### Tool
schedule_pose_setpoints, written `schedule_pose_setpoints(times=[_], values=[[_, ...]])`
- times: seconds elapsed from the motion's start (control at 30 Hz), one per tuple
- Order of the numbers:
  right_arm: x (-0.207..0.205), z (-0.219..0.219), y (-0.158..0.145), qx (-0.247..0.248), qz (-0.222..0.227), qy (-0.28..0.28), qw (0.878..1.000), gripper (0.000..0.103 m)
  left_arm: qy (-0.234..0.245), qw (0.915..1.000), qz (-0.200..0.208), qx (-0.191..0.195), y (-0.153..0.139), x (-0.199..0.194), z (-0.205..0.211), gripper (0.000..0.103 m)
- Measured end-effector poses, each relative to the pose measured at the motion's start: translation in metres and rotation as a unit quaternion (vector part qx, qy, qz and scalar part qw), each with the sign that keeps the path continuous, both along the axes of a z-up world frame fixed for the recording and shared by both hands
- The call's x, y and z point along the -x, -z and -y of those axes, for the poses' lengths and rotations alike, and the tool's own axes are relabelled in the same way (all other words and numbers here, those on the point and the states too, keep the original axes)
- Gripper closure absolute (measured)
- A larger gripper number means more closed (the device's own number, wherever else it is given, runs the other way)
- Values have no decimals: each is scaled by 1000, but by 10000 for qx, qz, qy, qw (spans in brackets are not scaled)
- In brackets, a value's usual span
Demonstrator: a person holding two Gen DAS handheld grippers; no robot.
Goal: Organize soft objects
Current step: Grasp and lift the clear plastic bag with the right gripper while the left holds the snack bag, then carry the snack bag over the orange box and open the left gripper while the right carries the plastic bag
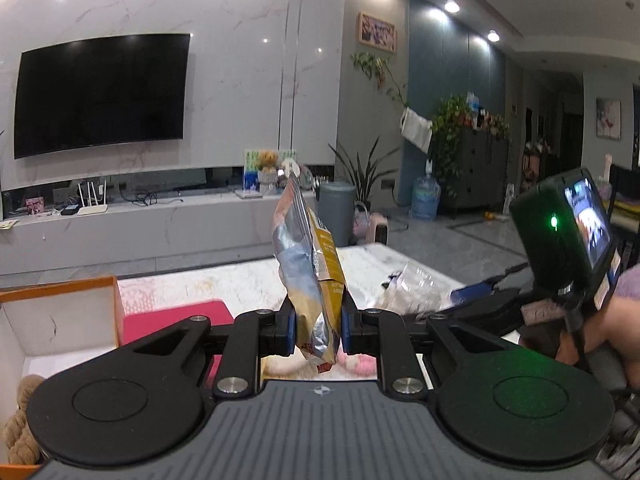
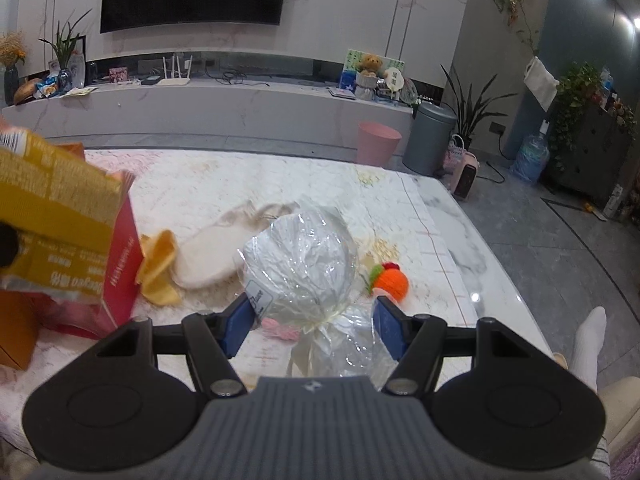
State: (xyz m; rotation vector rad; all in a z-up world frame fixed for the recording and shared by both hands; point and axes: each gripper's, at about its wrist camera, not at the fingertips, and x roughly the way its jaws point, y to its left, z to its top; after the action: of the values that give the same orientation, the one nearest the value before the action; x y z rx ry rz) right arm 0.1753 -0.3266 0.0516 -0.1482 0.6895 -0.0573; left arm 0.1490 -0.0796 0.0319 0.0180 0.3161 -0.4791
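Observation:
My left gripper (image 1: 318, 326) is shut on a yellow and silver snack bag (image 1: 310, 264) and holds it upright above the table; the bag also shows at the left of the right wrist view (image 2: 52, 220). My right gripper (image 2: 314, 326) is open, its blue pads either side of the tied neck of a clear cellophane-wrapped white bundle (image 2: 300, 260) lying on the table. An orange knitted fruit (image 2: 390, 282), a cream slipper-shaped plush (image 2: 208, 252) and a yellow plush piece (image 2: 160, 264) lie around the bundle.
An open orange box with a white inside (image 1: 60, 320) stands at the left, with a brown rope toy (image 1: 20, 420) by it. A red box (image 2: 120, 264) sits left of the bundle. The table's marble edge (image 2: 480, 264) runs at the right. A pink plush (image 1: 356, 364) lies under the left gripper.

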Motion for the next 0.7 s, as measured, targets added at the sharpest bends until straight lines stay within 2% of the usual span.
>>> schedule_pose_setpoints(times=[0.17, 0.37, 0.47, 0.53, 0.6, 0.7], values=[[3, -19, -20, 74, 181, -135, 9997, 38, -132, 9994, 171, 273, -20, -4, -16, 80], [5, -48, -58, 88, 659, -252, 9975, 38, -352, 9977, 530, 219, -42, -7, -48, 80], [2, -71, -81, 86, 919, -413, 9949, 39, -517, 9966, 577, 296, -48, -13, -71, 80], [0, -88, -94, 46, 1049, -582, 9928, 39, -548, 9967, 566, 208, -49, -18, -86, 80], [-3, -107, -102, 33, 1140, -775, 9904, 39, -740, 9957, 530, 142, -47, -25, -100, 80], [-4, -134, -108, 48, 1249, -1117, 9859, 39, -1304, 9900, 530, 0, -40, -34, -118, 80]])
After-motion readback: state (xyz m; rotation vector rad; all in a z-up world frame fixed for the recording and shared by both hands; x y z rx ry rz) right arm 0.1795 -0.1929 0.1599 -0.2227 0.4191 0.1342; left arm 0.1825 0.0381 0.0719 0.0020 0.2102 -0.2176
